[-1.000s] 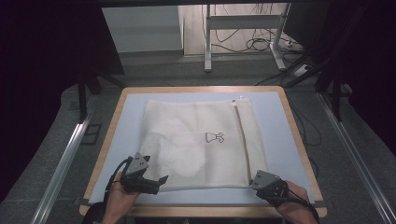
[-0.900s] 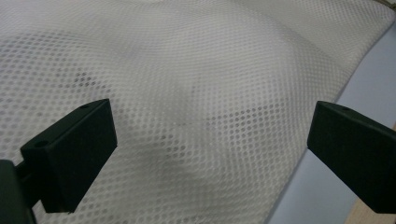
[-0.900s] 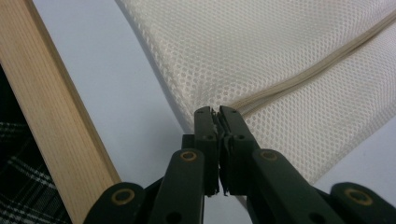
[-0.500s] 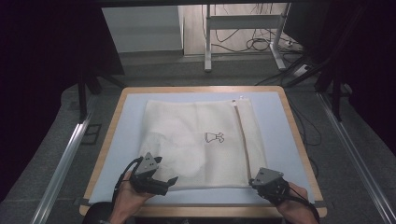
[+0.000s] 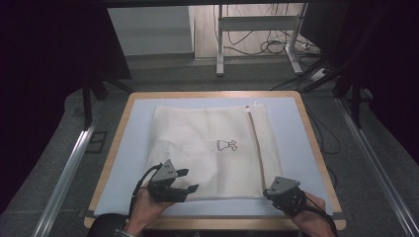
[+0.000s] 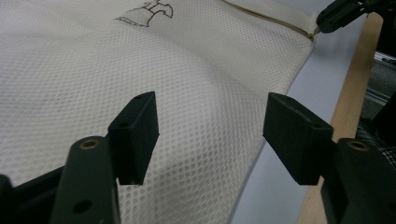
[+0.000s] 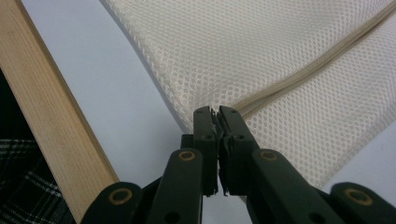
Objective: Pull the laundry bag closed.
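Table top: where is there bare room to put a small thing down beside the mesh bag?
Bare blue mat runs between the mesh bag and the left wooden edge, and a narrower strip lies right of the bag. The near edge is crowded: left gripper open over the bag, right gripper pinching its zipper corner.

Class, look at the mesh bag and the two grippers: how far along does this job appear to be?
Done: the mesh bag lies flat on the table, and the right gripper is shut on its near edge at the zipper end. In hand: the left gripper hovers open over the mesh. Left: its grasp, and whatever follows.
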Demonstrator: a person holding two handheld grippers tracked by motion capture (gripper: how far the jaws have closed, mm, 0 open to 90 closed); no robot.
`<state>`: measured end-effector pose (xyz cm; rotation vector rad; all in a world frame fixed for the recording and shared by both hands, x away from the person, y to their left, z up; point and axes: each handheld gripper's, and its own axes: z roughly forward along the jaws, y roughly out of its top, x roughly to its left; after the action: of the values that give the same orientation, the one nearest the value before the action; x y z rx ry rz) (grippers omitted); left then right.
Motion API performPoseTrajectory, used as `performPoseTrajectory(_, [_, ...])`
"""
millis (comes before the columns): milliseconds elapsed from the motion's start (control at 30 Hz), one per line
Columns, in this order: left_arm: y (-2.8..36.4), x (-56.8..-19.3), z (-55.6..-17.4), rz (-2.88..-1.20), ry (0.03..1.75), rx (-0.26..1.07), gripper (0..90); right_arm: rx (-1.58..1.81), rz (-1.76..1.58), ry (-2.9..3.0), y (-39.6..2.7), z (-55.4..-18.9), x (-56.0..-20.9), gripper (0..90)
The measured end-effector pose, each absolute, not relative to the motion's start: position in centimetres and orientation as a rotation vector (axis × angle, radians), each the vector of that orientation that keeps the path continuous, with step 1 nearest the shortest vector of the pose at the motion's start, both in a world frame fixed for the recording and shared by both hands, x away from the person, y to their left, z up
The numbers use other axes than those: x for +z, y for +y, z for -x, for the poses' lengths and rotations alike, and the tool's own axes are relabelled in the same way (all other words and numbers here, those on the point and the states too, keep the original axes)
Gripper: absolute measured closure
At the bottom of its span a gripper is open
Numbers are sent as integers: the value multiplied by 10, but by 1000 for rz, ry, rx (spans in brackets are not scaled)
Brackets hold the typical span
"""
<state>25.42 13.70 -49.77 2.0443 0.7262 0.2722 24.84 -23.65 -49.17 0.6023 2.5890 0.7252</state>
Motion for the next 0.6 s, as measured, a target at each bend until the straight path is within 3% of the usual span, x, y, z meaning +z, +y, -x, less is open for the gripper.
performPoseTrajectory(600, [91, -503, -262, -2092, 598, 211, 581, 739, -618, 2593, -237, -250, -492, 848])
